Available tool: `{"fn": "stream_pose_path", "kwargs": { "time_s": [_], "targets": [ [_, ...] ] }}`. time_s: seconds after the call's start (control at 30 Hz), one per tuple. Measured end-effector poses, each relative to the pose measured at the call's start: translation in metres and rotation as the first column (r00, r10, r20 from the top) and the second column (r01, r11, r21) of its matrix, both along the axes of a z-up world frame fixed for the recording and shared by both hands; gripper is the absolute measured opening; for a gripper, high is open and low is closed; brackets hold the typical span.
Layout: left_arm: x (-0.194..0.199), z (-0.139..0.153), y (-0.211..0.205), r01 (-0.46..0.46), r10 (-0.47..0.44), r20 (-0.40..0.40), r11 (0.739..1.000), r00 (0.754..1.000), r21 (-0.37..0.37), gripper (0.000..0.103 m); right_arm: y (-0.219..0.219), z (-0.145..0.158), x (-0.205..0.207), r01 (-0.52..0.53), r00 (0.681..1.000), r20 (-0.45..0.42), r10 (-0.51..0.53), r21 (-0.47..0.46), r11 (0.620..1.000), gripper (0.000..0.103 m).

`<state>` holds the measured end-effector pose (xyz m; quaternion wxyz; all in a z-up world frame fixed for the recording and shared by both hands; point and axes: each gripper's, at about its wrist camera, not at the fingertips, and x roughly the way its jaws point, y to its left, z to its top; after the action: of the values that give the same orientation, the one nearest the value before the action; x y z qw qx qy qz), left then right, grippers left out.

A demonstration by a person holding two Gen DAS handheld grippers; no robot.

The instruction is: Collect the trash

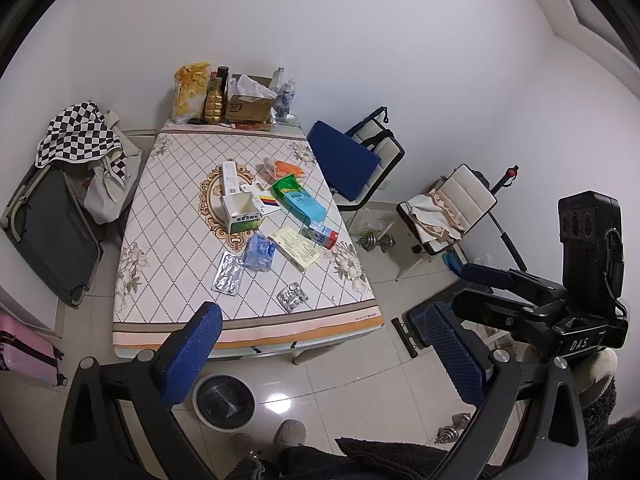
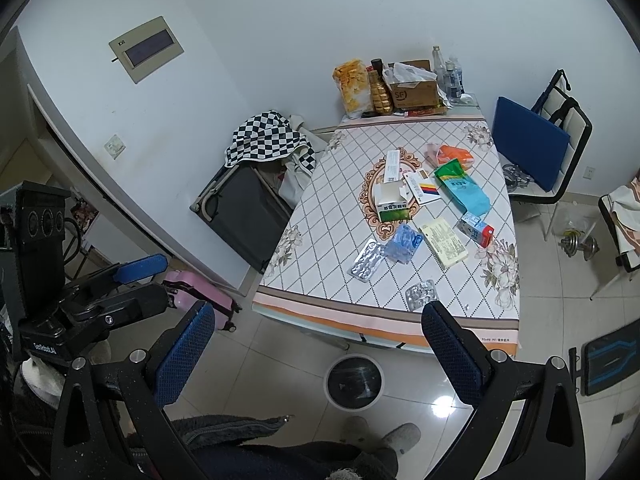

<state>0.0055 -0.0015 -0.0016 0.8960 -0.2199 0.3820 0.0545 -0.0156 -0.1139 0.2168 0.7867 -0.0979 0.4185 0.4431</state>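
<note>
Clearly, through the left wrist camera, nothing had been picked up yet: the left gripper [image 1: 320, 354] hung above the floor, well short of the table [image 1: 168, 216], its blue pads spread wide with nothing between them. The trash lay scattered over the cloth: a blister pack [image 1: 228, 279] and a smaller blister [image 1: 293, 297] near the front edge, a blue wrapper [image 1: 260, 252], a yellow slip [image 1: 296, 249], an open box [image 1: 242, 214], a teal bag [image 1: 300, 197] and a small carton [image 1: 320, 235] further back. The bin [image 1: 224, 402] stood on the floor just in front of the table, below the gripper. A sound start, by judgement, would be the nearest blisters: they lie flat, so a finger would need to slide under an edge, or the piece be nudged to the table's rim first. The right gripper [image 1: 460, 300] showed at the right, raised and pointing left, its fingers also apart.

Through the right wrist camera, the right gripper [image 2: 320, 354] was likewise wide open and empty, held high and tilted down toward the table's near edge, the small blister [image 2: 420, 294] just beyond its right pad. The bin [image 2: 354, 378] sat between its fingers in view. The left gripper [image 2: 132, 276] appeared at the left, level and away from the table [image 2: 320, 200].
</note>
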Motion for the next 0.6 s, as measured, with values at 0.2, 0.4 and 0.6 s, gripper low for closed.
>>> {"fn": "stream_pose_path", "kwargs": {
  "time_s": [0.2,0.4,0.6],
  "targets": [
    [0.002,-0.001,0.002,0.007,-0.007,0.0,1.0,1.0,-0.006,0.103,0.0,-0.001,0.0,0.002,1.0,-0.001,-0.002,0.0,1.0,0.103],
    [0.003,-0.005,0.013,0.023,-0.023,-0.001,1.0,1.0,-0.017,0.103,0.003,-0.003,0.001,0.012,1.0,-0.004,-0.012,-0.007,1.0,0.103],
    [0.019,-0.02,0.035,-0.037,0.04,-0.05,0.997,0.998,0.061,0.103,0.016,-0.012,0.005,0.049,0.999,-0.018,-0.049,0.004,0.999,0.103]
  ]
}}
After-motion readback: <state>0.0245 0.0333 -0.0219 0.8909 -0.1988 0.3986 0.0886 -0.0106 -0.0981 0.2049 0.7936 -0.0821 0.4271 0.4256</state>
